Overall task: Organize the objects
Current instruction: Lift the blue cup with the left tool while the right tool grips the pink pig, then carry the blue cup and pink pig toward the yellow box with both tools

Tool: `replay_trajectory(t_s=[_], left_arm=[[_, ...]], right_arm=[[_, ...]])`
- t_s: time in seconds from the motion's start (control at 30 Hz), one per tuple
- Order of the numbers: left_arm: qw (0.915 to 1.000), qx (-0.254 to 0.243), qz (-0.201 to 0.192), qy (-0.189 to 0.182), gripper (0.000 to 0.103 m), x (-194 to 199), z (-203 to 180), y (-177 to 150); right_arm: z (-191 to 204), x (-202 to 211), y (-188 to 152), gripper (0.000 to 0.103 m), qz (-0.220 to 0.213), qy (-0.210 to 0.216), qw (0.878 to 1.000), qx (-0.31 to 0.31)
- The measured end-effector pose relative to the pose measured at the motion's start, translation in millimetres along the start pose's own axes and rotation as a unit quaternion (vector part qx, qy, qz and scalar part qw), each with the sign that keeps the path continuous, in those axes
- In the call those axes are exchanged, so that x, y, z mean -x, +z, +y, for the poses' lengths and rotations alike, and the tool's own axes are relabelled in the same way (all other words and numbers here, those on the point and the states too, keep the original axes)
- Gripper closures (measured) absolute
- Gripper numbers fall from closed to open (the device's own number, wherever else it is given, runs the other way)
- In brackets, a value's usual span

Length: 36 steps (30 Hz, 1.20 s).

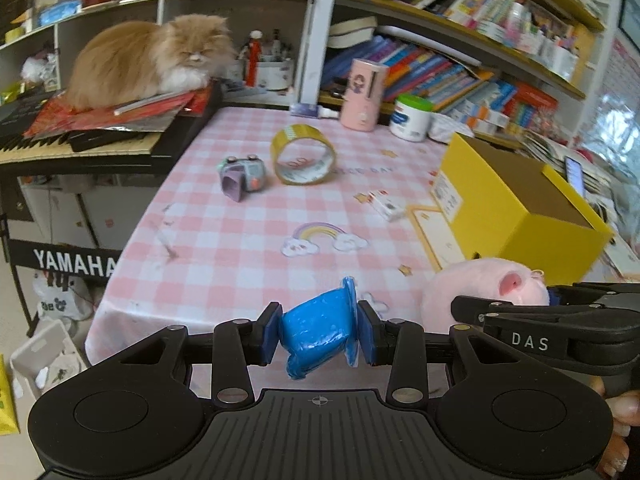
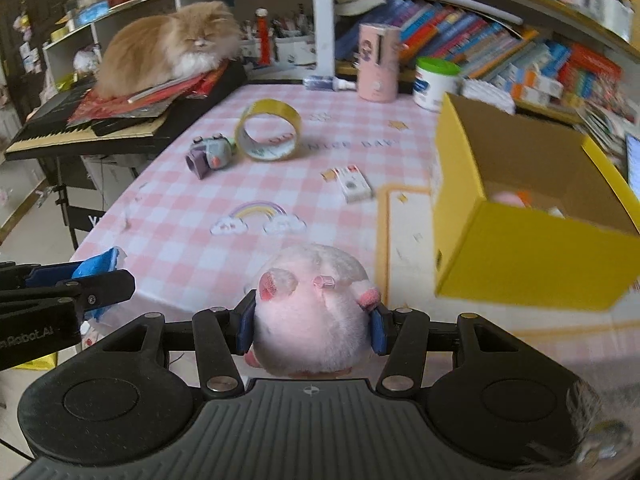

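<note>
home study: cat (image 1: 148,60), bookshelves (image 1: 460,64), keyboard (image 1: 80,140)

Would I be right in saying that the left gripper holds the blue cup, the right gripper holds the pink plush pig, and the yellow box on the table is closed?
Nearly. The left gripper does hold the blue cup and the right gripper the pink plush pig, but the yellow box is open; the right wrist view looks into its cardboard interior.

Pink checked tablecloth (image 1: 240,216), crowded bookshelves (image 1: 460,60), Yamaha keyboard (image 1: 80,140), dozing cat (image 1: 148,56), pale floor (image 2: 32,216)
</note>
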<state>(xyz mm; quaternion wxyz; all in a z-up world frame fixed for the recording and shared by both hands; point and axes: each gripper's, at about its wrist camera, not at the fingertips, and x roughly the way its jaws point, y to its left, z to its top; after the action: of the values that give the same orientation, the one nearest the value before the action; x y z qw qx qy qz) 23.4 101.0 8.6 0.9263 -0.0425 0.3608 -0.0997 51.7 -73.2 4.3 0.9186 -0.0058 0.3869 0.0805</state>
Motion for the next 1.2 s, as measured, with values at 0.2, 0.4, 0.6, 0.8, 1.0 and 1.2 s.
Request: replay_trajectory(t_s=[0.2, 0.4, 0.6, 0.8, 1.0, 1.2], left_arm=[[0.9996, -0.026, 0.003, -0.014, 0.065, 12, -14, -12], [0.9980, -0.055, 0.010, -0.031, 0.065, 20, -28, -22], [0.9947, -0.083, 0.020, -0.057, 0.066, 24, -45, -34], [0.9908, -0.104, 0.027, -0.082, 0.066, 25, -61, -42], [0.9882, -0.115, 0.027, -0.098, 0.066, 21, -73, -37], [0.9828, -0.130, 0.032, -0.127, 0.066, 8, -98, -34]], right_arm=[[-9, 17, -23, 0.053, 0.006, -0.015, 0.999, -0.035], [-17, 34, -44, 0.053, 0.003, -0.028, 0.998, -0.063], [-26, 51, -67, 0.053, 0.006, -0.045, 0.995, -0.092], [-37, 65, -87, 0.053, 0.012, -0.071, 0.990, -0.121], [-48, 72, -97, 0.053, 0.018, -0.087, 0.986, -0.141], [-63, 80, -95, 0.053, 0.012, -0.111, 0.984, -0.139]])
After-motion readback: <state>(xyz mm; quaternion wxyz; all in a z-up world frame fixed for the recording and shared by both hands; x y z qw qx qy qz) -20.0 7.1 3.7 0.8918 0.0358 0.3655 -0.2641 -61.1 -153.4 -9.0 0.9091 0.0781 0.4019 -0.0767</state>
